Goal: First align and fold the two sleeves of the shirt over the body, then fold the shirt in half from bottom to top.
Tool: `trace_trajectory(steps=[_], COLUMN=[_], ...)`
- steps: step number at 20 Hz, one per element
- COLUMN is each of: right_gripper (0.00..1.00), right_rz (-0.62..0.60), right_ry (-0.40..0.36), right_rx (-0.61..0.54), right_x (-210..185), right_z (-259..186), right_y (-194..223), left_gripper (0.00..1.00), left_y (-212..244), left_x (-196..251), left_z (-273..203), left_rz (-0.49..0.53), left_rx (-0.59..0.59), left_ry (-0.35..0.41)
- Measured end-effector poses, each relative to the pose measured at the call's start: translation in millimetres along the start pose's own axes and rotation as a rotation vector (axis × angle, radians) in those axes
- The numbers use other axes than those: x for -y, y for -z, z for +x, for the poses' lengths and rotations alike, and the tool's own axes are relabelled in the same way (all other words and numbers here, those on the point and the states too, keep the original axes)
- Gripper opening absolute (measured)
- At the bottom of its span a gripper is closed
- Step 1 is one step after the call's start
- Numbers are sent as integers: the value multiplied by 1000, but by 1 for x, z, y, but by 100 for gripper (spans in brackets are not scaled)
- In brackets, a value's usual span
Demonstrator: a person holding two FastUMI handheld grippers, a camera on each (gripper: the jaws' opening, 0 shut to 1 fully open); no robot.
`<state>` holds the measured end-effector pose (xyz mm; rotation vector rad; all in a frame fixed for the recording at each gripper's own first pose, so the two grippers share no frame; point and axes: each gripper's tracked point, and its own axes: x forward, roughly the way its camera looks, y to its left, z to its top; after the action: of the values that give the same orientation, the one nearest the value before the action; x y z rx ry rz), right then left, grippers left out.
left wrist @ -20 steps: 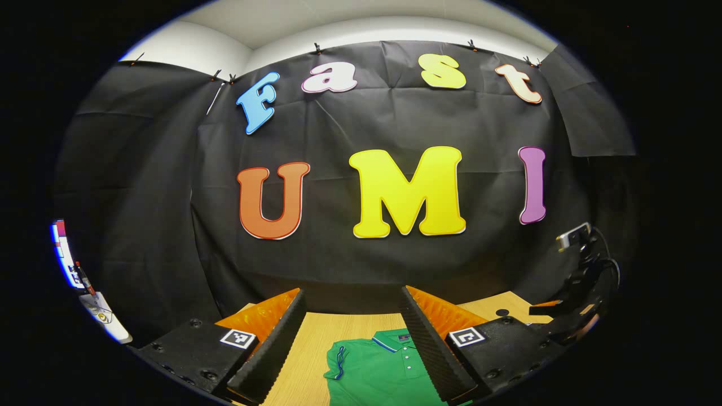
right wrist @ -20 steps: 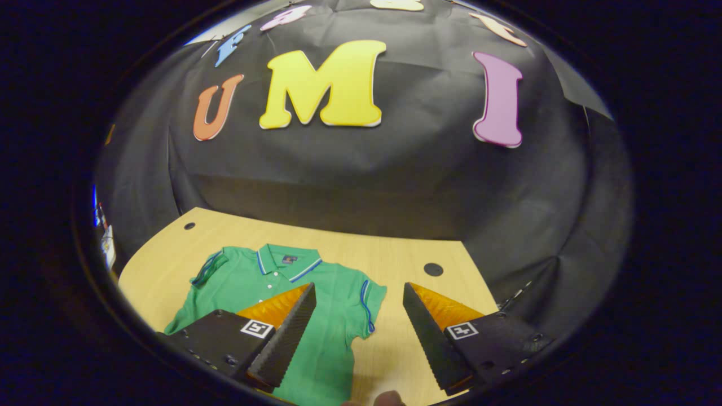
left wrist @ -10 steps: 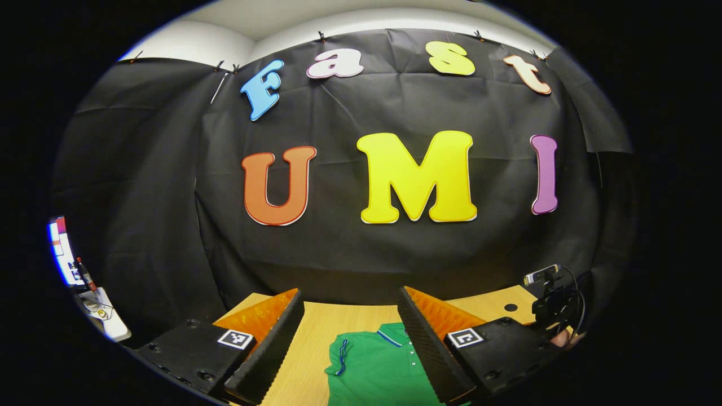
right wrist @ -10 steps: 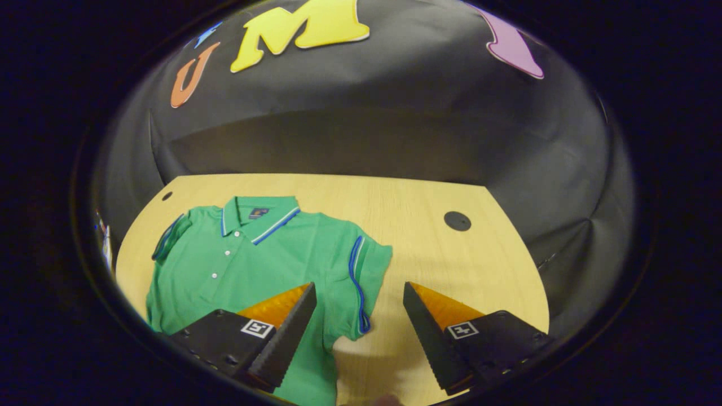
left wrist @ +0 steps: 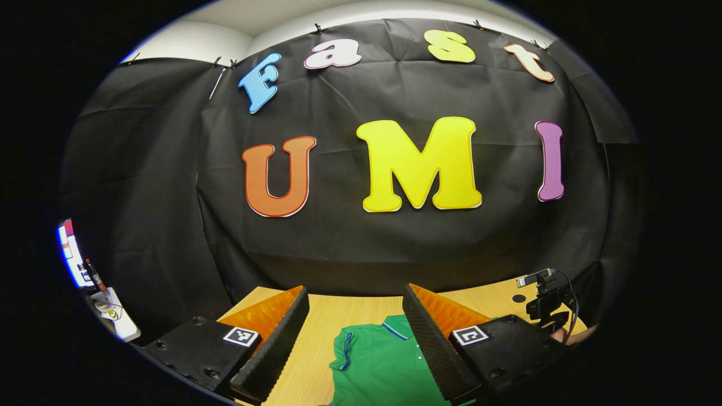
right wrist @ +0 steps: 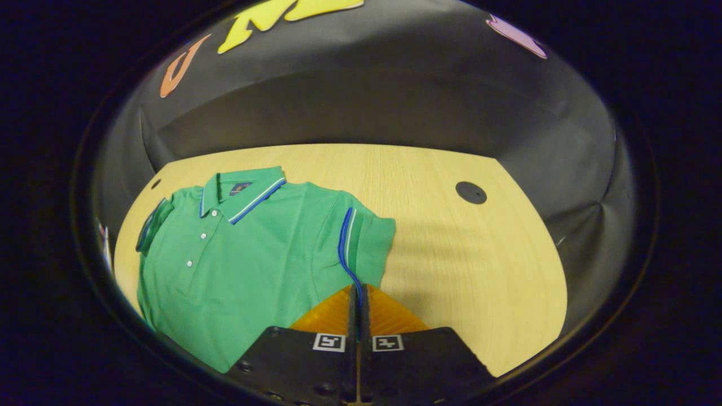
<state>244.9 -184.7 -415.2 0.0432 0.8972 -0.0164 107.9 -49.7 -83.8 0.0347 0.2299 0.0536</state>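
Right tool (right wrist: pixel 357 290) now clamped, fingers pressed flat together where half a second ago they stood wide apart over the sleeve edge. Pinched right at the lower hem of the right sleeve (right wrist: pixel 366 239), by the blue stripe; a sliver of green between the tips, so likely fabric caught, though too thin to be sure. Looks like the first sleeve fold starting, grip taken and lift to come.

Left tool (left wrist: pixel 355 338) wide open as before, holding nothing, hovering above the collar end of the shirt (right wrist: pixel 242 254) with the camera tipped only slightly lower than a second back.

Green polo lying flat, front up, on the pale wooden surface (right wrist: pixel 451 254). Collar (right wrist: pixel 237 192) with white and blue trim pointing toward the booth wall, buttons closed, left sleeve (right wrist: pixel 149 225) spread out, no fold made yet.
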Motion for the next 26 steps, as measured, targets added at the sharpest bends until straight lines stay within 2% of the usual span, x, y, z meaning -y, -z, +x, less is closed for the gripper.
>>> trace_trajectory(steps=[3, 6, 13, 20, 26], right_gripper=[0, 0, 0, 0, 1], right_rz=[4, 2, 40, 17, 7], right_ry=[-17, -30, -79, -133, -111], right_rx=[5, 64, 134, 111, 67], right_x=[-3, -10, -63, -146, -174], right_z=[-6, -26, -62, -46, -29], right_y=[-4, -24, -65, -69, -58], left_gripper=[100, 100, 100, 100, 100], left_y=[2, 0, 5, 7, 8], left_x=[4, 1, -15, -62, -80], left_z=[-1, -2, -13, -35, -42], left_rz=[-6, -11, -59, -48, -44], left_rx=[-7, 1, -4, -7, -13], left_ry=[7, 5, -22, -112, -147])
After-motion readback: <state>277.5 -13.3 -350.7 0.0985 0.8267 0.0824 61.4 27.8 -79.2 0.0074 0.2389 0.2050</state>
